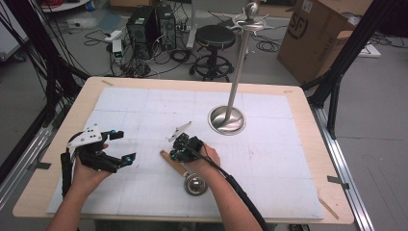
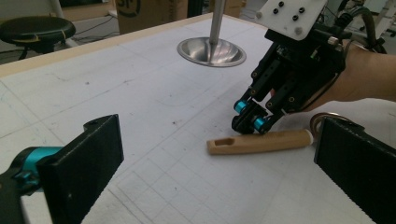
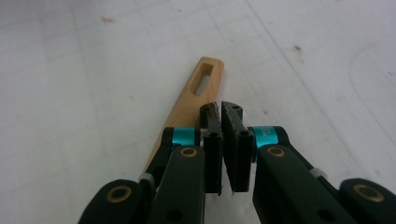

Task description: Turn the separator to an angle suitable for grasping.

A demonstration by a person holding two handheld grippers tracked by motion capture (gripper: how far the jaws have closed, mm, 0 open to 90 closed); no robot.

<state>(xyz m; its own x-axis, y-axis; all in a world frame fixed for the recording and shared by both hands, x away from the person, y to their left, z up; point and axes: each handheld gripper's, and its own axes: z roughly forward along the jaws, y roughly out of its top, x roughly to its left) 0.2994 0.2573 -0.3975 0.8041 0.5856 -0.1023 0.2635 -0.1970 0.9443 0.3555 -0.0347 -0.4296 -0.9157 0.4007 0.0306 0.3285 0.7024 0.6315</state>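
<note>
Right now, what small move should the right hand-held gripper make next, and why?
Probably open its jaws. The right hand-held gripper is shut with nothing between its pads, hovering just beside the wooden handle of the ladle, which lies flat on the white mat. Shut jaws cannot take the handle; they should spread first, then lower around it.

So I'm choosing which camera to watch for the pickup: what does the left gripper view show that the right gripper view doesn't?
Left gripper view alone: the left gripper with its jaws wide apart, the whole right gripper from outside above the handle, the metal stand's base and the ladle's bowl edge.
Right gripper view alone: the right gripper's jaws close up, shut with nothing between them.
Both: the wooden handle with its slot, lying on the white mat.
</note>
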